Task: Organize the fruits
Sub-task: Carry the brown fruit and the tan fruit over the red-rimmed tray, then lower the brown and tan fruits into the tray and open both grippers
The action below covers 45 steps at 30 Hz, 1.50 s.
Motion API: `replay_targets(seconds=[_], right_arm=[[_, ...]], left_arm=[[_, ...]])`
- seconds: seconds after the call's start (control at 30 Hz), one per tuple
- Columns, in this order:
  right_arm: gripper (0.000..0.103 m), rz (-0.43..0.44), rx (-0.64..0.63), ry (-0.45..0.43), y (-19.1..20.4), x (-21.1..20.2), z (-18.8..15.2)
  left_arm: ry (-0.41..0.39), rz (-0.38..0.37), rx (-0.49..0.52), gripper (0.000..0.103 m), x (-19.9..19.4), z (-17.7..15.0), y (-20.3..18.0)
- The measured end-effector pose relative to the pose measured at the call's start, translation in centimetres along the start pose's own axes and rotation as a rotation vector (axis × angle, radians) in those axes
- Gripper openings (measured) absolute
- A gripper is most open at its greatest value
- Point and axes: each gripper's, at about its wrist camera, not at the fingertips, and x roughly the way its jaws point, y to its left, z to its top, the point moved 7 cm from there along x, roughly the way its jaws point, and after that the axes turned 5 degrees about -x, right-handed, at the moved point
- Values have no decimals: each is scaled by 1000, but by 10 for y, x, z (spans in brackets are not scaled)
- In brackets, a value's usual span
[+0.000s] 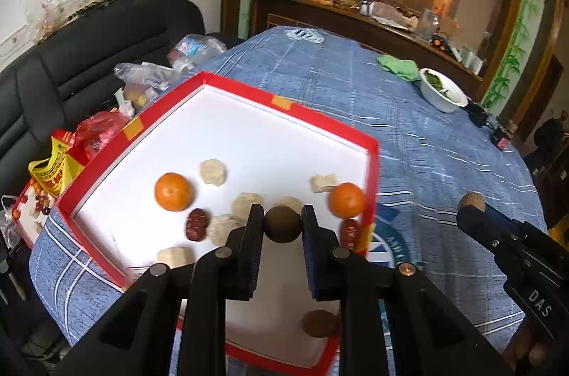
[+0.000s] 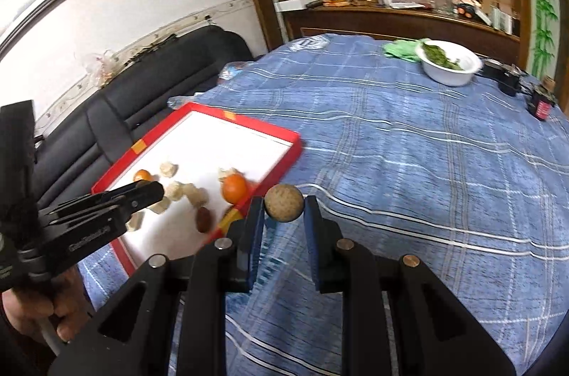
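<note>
Roughly midway imo. Left gripper (image 1: 282,223) is clamped on a dark brown round fruit (image 1: 282,224) above the red tray (image 1: 249,88). Right gripper (image 2: 284,207) pinches a tan round fruit (image 2: 284,202) over the blue tablecloth (image 2: 409,162), at the tray's 3 o'clock. Two oranges (image 1: 174,192), dates etc. already sit inside; both held fruits are left to place.

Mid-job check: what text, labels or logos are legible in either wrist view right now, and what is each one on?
"DAS": on the body of the right gripper, seen in the left wrist view.
Embossed lettering on the left gripper body: too blurred to read.
Round printed emblem on the blue tablecloth: only partial letters, not readable.
Yellow bag print: unreadable.
</note>
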Motion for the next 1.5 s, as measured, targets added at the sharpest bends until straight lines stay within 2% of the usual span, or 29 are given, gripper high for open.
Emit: replay_targets(seconds=[0.43,0.93,1.2,1.33,1.5], right_arm=[[25,93,-60,32,51,39,14],[25,97,-68,57,65,65,25],[25,88,-76,75,67,82,31],[25,86,-81,82,69,90,34],[25,89,-99,75,76,92,43]], left_arm=[[-4,76,-16,19,12,11,27],[-14,148,-16,19,28,23,42],[-6,159,-33,19,34,27,54],[-24,163,-51,19,30,34,60],[-50,203,-72,19,26,44,72]])
